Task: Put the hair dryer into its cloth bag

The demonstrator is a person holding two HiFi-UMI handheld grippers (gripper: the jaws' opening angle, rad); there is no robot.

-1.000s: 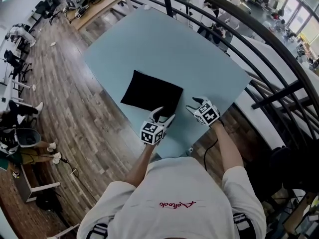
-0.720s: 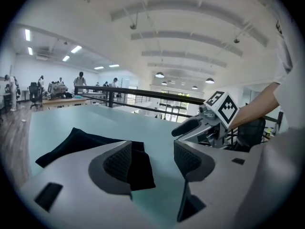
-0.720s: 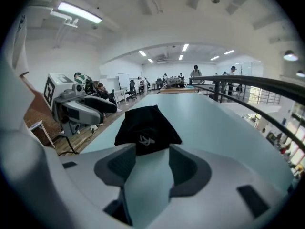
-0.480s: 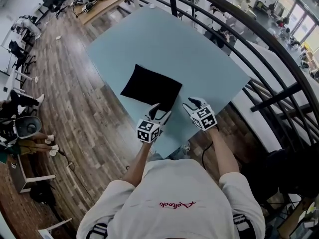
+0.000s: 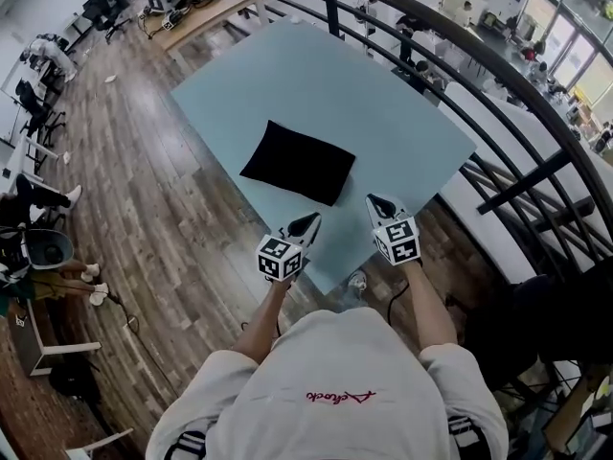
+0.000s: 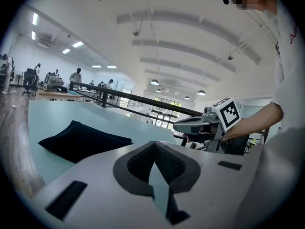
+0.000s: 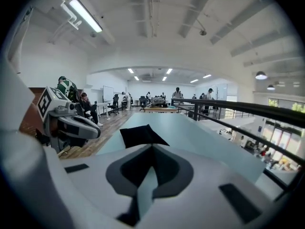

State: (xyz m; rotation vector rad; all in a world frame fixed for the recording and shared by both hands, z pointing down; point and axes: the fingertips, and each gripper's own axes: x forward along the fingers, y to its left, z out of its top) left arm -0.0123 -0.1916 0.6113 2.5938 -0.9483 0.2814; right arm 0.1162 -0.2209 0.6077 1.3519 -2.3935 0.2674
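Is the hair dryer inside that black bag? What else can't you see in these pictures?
- The hair dryer: it shows in no view. The black cloth bag is opaque, so whether it is inside cannot be told.
- The bag's opening: too dark in the head view, and seen too flat in both gripper views.
- A small round thing on the floor by the table's near corner: too small in the head view.

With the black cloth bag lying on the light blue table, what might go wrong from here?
The black cloth bag lies near the light blue table's side edge, so a nudge might slide it off. No hair dryer shows; it may not be fully inside.
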